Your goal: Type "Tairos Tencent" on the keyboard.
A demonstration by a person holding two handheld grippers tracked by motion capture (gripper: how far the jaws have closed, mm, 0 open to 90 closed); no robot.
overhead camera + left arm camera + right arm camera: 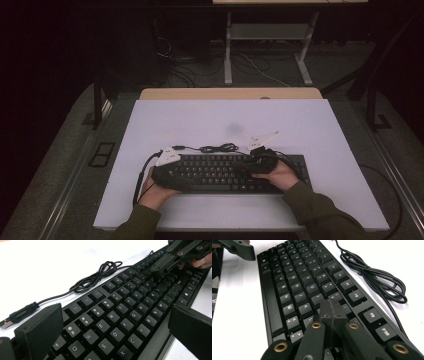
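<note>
Here, entries run from the central item outward.

Keyboard [220, 172]: black, full-size, lying flat on the near half of the tabletop, long side toward the person; white legends on the keys read clearly in both gripper views.
Cable [218, 148]: black, loosely coiled on the white surface just behind the keyboard's far edge; in the left gripper view it ends in a USB plug [15, 316] lying free on the surface.
Left gripper [117, 327]: over the keyboard's left end, jaws spread wide apart, one at each long edge of the keyboard, with the letter rows between them; nothing held.
Right gripper [332, 311]: over the right-hand part of the key field, jaws pressed together with no gap, tips down at the keys near K and L; whether they touch a key cannot be told.
Left hand [156, 192]: wrapped around the left gripper's body at the keyboard's near-left corner.
Right hand [280, 175]: holding the right gripper over the keyboard's right part.
Sleeves [320, 210]: dark green, entering from the bottom edge.
Tabletop [200, 120]: white, with a wooden strip along its far edge.
</note>
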